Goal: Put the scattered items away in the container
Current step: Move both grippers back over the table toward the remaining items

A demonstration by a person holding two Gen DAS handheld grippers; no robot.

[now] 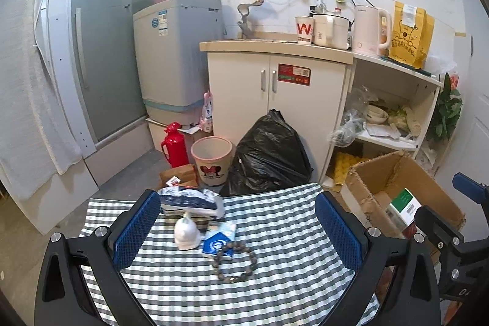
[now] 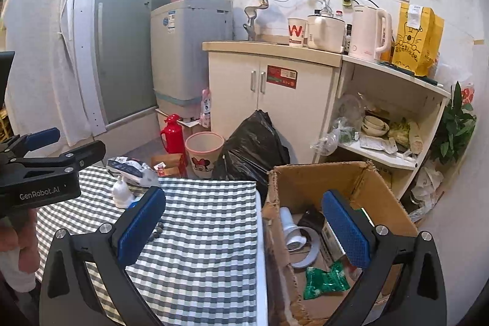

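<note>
On the checked tablecloth (image 1: 275, 234) lie a dark bead bracelet (image 1: 234, 262), a blue-and-white tissue pack (image 1: 218, 239), a small white bell-shaped figure (image 1: 186, 232) and a blue-white crumpled bag (image 1: 191, 200). My left gripper (image 1: 241, 231) hovers open over them, nothing between its blue pads. My right gripper (image 2: 253, 229) is open and empty, straddling the table edge and the cardboard box (image 2: 305, 182). Inside the box sit a white funnel-like piece (image 2: 290, 229), a green wrapper (image 2: 325, 280) and a tape ring (image 2: 308, 252). The figure (image 2: 121, 194) and some beads (image 2: 157, 229) show in the right wrist view.
Beyond the table stand a black rubbish bag (image 1: 269, 158), a pink bin (image 1: 211, 159), a red flask (image 1: 174, 144), a white cabinet (image 1: 275, 100) and an open shelf (image 1: 394, 118). The box (image 1: 397, 191) stands right of the table. A hand (image 2: 18, 237) holds the left gripper.
</note>
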